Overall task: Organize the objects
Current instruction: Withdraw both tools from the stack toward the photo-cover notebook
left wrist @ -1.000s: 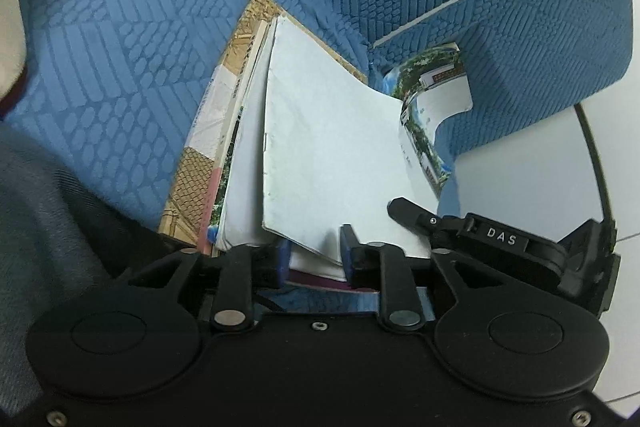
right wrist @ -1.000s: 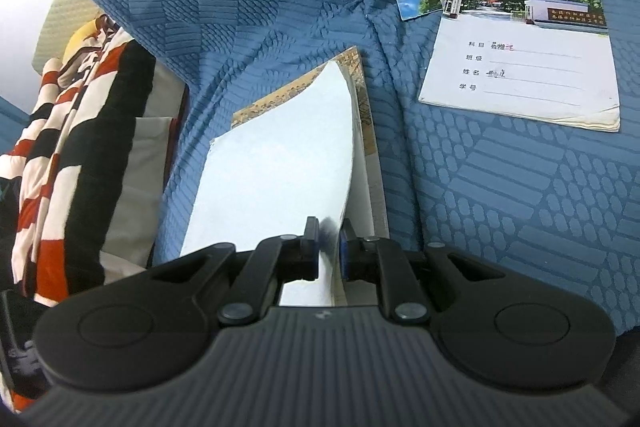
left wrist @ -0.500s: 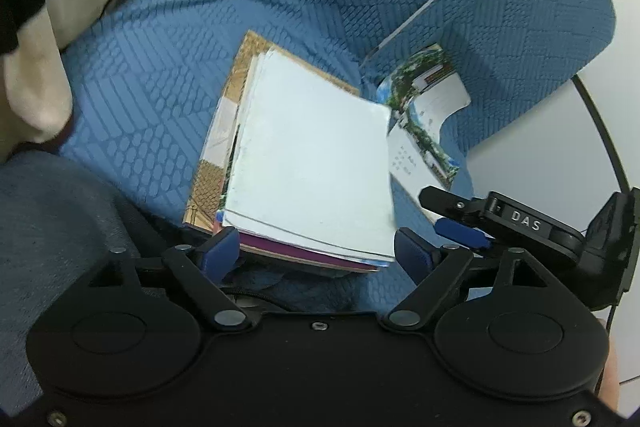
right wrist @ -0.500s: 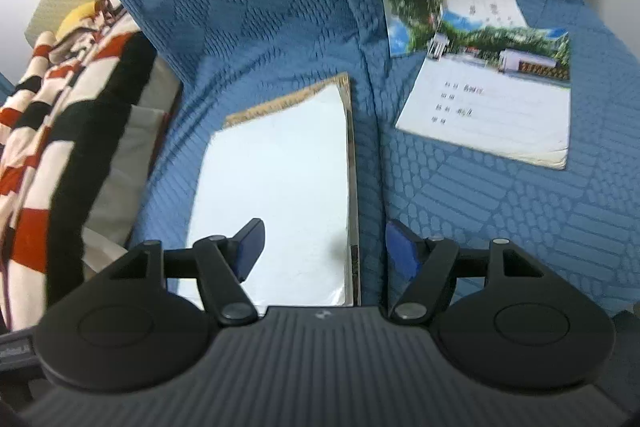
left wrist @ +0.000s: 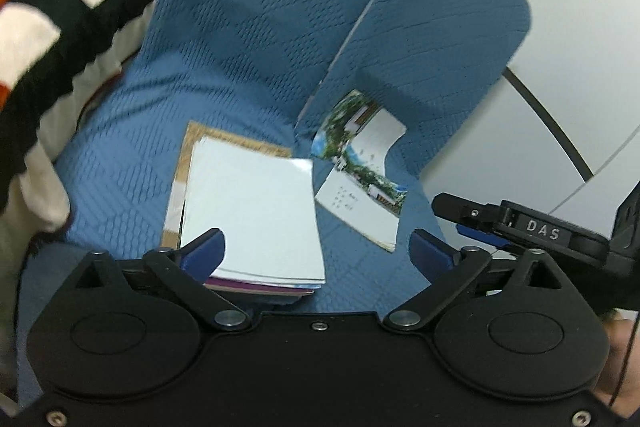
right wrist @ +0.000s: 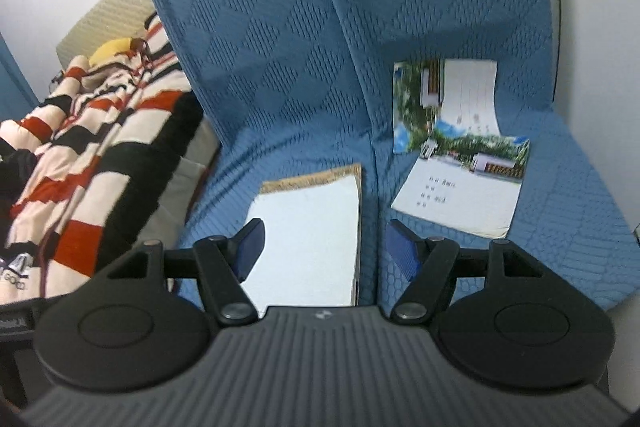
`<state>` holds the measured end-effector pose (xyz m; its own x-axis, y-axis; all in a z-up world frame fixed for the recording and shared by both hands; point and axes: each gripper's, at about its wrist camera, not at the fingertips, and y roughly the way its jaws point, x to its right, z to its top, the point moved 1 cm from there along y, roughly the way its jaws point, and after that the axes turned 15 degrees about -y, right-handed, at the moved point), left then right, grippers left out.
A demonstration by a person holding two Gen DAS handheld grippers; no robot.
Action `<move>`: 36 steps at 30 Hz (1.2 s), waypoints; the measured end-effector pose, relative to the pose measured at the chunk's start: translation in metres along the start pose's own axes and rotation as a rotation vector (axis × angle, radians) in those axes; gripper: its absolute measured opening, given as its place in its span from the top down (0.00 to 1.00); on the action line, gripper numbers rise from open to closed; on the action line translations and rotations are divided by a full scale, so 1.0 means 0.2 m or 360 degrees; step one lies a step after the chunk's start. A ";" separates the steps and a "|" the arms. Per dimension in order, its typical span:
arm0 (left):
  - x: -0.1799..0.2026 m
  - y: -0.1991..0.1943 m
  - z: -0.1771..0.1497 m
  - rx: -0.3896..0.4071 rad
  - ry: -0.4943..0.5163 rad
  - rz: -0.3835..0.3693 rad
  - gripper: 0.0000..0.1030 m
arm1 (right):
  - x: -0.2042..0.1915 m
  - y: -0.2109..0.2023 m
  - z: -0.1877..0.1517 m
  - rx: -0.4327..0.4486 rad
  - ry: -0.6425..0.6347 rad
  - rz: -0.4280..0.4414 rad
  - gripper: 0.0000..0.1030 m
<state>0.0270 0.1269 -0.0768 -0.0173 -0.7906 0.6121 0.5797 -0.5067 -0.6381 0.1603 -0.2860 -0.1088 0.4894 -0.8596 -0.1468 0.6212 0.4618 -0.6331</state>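
Right wrist view, left to right: a striped blanket (right wrist: 92, 155) lies left of the booklet stack (right wrist: 308, 239) on the blue sofa cover (right wrist: 280, 47); two loose photo-cover notebooks (right wrist: 460, 163) lie right of the stack, across the cushion seam. The right gripper (right wrist: 324, 245) has just been opening, jaws half spread and empty, the stack below them and not touched. The left gripper (left wrist: 318, 253) has just opened to full width, also empty, with the stack under its left finger. The near notebook's long axis runs toward the backrest, right of both claws; the right hand looks nearer.
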 end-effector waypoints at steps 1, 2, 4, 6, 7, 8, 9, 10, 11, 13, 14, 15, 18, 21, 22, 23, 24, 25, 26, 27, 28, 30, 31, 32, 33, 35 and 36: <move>0.03 -0.02 -0.01 0.0011 0.0023 -0.0005 0.01 | 0.00 -0.04 0.00 0.0021 0.0000 -0.0009 0.33; 0.05 -0.04 -0.02 0.0017 0.0038 -0.0014 0.01 | -0.01 -0.07 0.00 0.0034 -0.0002 -0.0016 0.33; 0.10 -0.07 -0.03 0.0022 0.0057 -0.0028 0.01 | -0.01 -0.15 -0.01 0.0062 -0.0005 -0.0032 0.33; 0.14 -0.11 -0.05 0.0031 0.0084 -0.0039 0.01 | -0.02 -0.21 -0.02 0.0079 0.0008 -0.0049 0.30; 0.17 -0.12 -0.06 0.0036 0.0103 -0.0046 0.01 | -0.02 -0.24 -0.03 0.0095 0.0014 -0.0050 0.27; 0.18 -0.13 -0.07 0.0042 0.0121 -0.0055 0.01 | -0.02 -0.27 -0.05 0.0112 0.0020 -0.0046 0.19; 0.20 -0.14 -0.08 0.0044 0.0136 -0.0062 0.01 | -0.02 -0.30 -0.06 0.0128 0.0025 -0.0045 0.18; 0.21 -0.15 -0.09 0.0042 0.0146 -0.0069 0.01 | -0.02 -0.33 -0.07 0.0136 0.0032 -0.0055 0.18; 0.23 -0.16 -0.09 0.0037 0.0153 -0.0079 0.01 | -0.02 -0.35 -0.08 0.0131 0.0041 -0.0074 0.18; 0.25 -0.16 -0.11 0.0022 0.0166 -0.0097 0.01 | -0.02 -0.38 -0.11 0.0119 0.0058 -0.0115 0.18; 0.27 -0.16 -0.12 0.0013 0.0174 -0.0107 0.01 | -0.02 -0.40 -0.13 0.0120 0.0070 -0.0127 0.18; 0.28 -0.16 -0.13 0.0003 0.0180 -0.0115 0.01 | -0.02 -0.41 -0.15 0.0121 0.0086 -0.0134 0.18; 0.31 -0.15 -0.15 -0.0039 0.0198 -0.0143 0.01 | -0.03 -0.45 -0.21 0.0120 0.0132 -0.0154 0.18; 0.34 -0.15 -0.19 -0.0060 0.0237 -0.0149 0.01 | -0.04 -0.49 -0.25 0.0120 0.0144 -0.0188 0.18; 0.35 -0.15 -0.20 -0.0063 0.0247 -0.0151 0.01 | -0.04 -0.50 -0.27 0.0125 0.0155 -0.0199 0.18; 0.36 -0.15 -0.21 -0.0068 0.0250 -0.0153 0.01 | -0.04 -0.51 -0.28 0.0127 0.0160 -0.0208 0.18; 0.37 -0.15 -0.21 -0.0074 0.0249 -0.0154 0.01 | -0.04 -0.52 -0.28 0.0128 0.0159 -0.0218 0.18; 0.38 -0.14 -0.21 -0.0079 0.0250 -0.0157 0.01 | -0.04 -0.53 -0.29 0.0128 0.0154 -0.0224 0.18; 0.39 -0.14 -0.22 -0.0078 0.0256 -0.0160 0.01 | -0.04 -0.53 -0.30 0.0129 0.0145 -0.0228 0.18; 0.39 -0.14 -0.22 -0.0074 0.0261 -0.0160 0.01 | -0.04 -0.53 -0.31 0.0127 0.0137 -0.0233 0.18; 0.40 -0.14 -0.21 -0.0074 0.0261 -0.0156 0.01 | -0.04 -0.53 -0.31 0.0121 0.0133 -0.0235 0.18; 0.40 -0.14 -0.21 -0.0075 0.0262 -0.0157 0.01 | -0.03 -0.52 -0.33 0.0106 0.0144 -0.0232 0.18; 0.40 -0.14 -0.21 -0.0069 0.0268 -0.0163 0.01 | -0.03 -0.52 -0.33 0.0096 0.0153 -0.0232 0.18; 0.40 -0.13 -0.21 -0.0064 0.0270 -0.0163 0.01 | -0.03 -0.50 -0.34 0.0083 0.0158 -0.0231 0.18; 0.39 -0.13 -0.21 -0.0062 0.0270 -0.0161 0.01 | -0.03 -0.50 -0.34 0.0075 0.0159 -0.0231 0.18; 0.37 -0.12 -0.20 -0.0062 0.0259 -0.0163 0.01 | -0.03 -0.48 -0.34 0.0060 0.0151 -0.0238 0.18; 0.37 -0.12 -0.19 -0.0065 0.0252 -0.0168 0.01 | -0.03 -0.48 -0.34 0.0055 0.0144 -0.0240 0.18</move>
<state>-0.0196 0.0680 -0.0347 -0.2063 -0.7747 0.5977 0.5344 -0.6009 -0.5944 0.0566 -0.3389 -0.0984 0.3330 -0.9352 -0.1208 0.7050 0.3320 -0.6267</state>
